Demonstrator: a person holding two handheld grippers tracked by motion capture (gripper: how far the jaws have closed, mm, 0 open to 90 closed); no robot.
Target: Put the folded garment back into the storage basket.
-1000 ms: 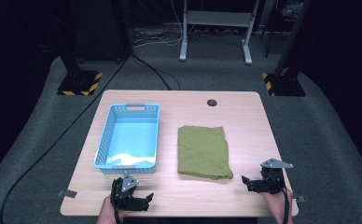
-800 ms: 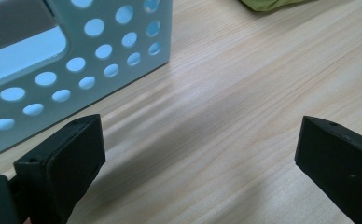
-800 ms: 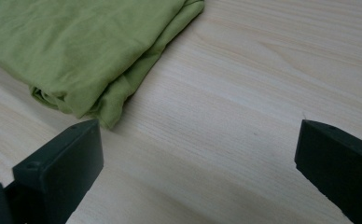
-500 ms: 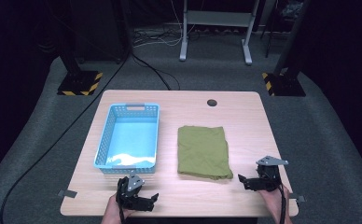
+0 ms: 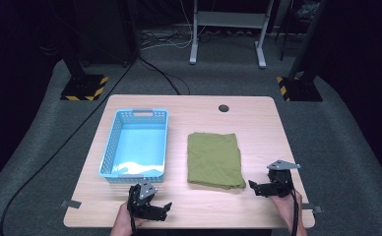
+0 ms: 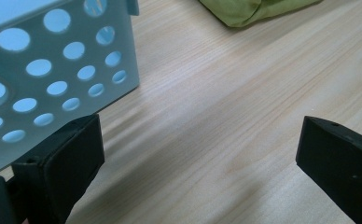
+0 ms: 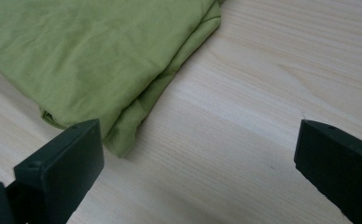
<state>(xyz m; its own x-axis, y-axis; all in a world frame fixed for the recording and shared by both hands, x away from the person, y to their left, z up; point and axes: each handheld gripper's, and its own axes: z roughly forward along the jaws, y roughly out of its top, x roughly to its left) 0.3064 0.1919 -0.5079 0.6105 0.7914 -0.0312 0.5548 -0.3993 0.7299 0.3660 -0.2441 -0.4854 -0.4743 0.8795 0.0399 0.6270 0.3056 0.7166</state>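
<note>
Just beside the right claw (image 5: 259, 188) lies the green cloth (image 5: 214, 159).

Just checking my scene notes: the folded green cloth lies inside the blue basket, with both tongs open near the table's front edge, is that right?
Not quite. The high view shows the folded green cloth lying on the table to the right of the blue basket, not inside it. The rest holds: the left tongs and right tongs are open near the front edge.
</note>
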